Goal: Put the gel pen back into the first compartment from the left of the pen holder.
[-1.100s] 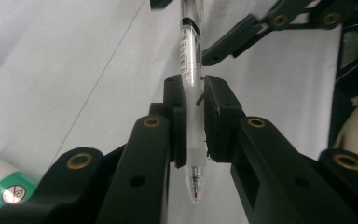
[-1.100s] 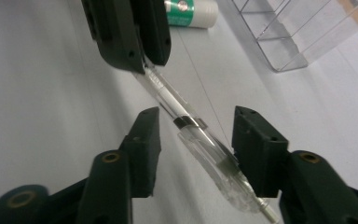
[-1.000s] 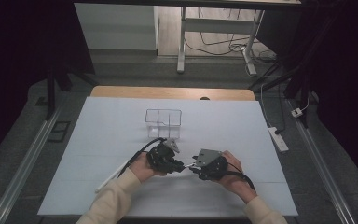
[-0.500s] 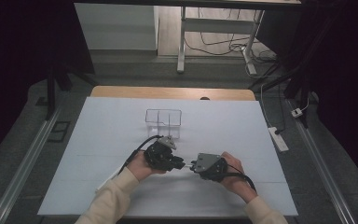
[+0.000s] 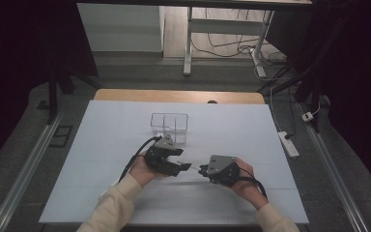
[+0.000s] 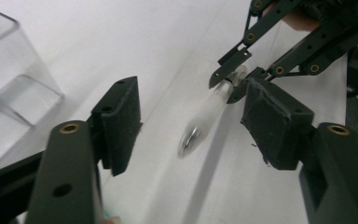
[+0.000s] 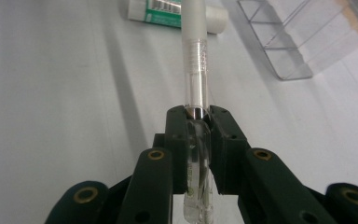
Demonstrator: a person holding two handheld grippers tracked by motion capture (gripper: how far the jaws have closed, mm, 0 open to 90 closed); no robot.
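A slim pen (image 7: 195, 70) with a clear, frosted barrel is held level above the white table (image 5: 251, 140). My right gripper (image 7: 197, 116) is shut on one end of it. In the left gripper view the pen (image 6: 209, 112) reaches from the right gripper (image 6: 235, 77) into the gap of my left gripper (image 6: 198, 116). The left jaws have just been opening and now stand wide. The pen's rounded end lies between the pads (image 6: 121, 116) and touches neither. In the high view the left gripper (image 5: 183, 166) and right gripper (image 5: 202, 169) face each other, with the pen (image 5: 193, 167) between them.
A clear plastic box (image 5: 169, 126) with compartments stands just beyond the hands, also close by in the left gripper view (image 6: 9, 93). A white tube with a green label (image 7: 168, 11) lies on the table past the pen. A power strip (image 5: 288, 143) sits at the right edge.
The two grippers were close together a second ago. They now sit slightly apart, with the pen spanning the gap out of the right gripper's jaws.
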